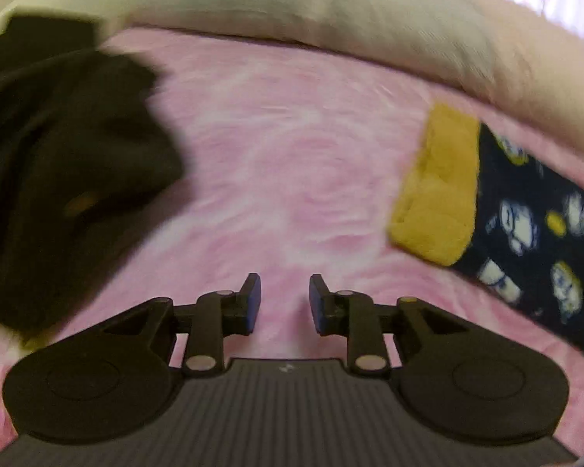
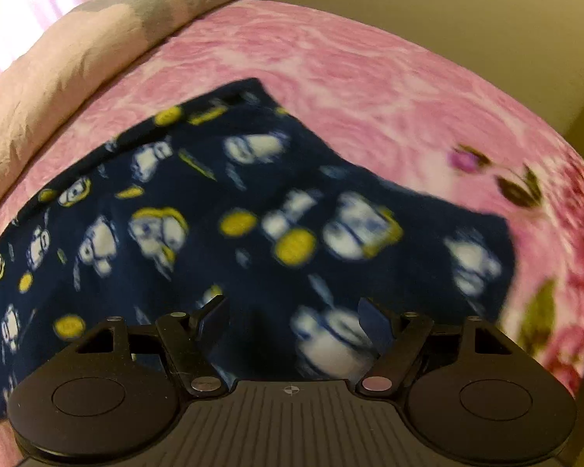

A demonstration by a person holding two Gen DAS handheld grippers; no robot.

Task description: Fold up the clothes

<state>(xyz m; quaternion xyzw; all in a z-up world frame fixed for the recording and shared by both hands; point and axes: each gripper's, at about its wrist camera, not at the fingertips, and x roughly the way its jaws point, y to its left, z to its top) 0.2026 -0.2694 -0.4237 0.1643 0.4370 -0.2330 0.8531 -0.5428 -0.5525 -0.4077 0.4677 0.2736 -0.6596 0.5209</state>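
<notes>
A navy fleece garment (image 2: pixel 233 225) printed with white and yellow cartoon figures lies spread on the pink bed cover. Its yellow cuff (image 1: pixel 440 186) and navy body (image 1: pixel 525 233) show at the right of the left wrist view. A black garment (image 1: pixel 58 163) lies crumpled at the left of that view. My left gripper (image 1: pixel 284 303) is open over bare pink cover, between the two garments and touching neither. My right gripper (image 2: pixel 294 319) hangs wide open just above the navy garment's near part, with nothing between its fingers.
The pink floral bed cover (image 1: pixel 276 163) fills the middle of both views. A beige and grey pillow (image 1: pixel 331 11) runs along the far side and appears as the pillow (image 2: pixel 78 54) at the upper left. The bed's right edge (image 2: pixel 576 233) drops off beside an olive wall.
</notes>
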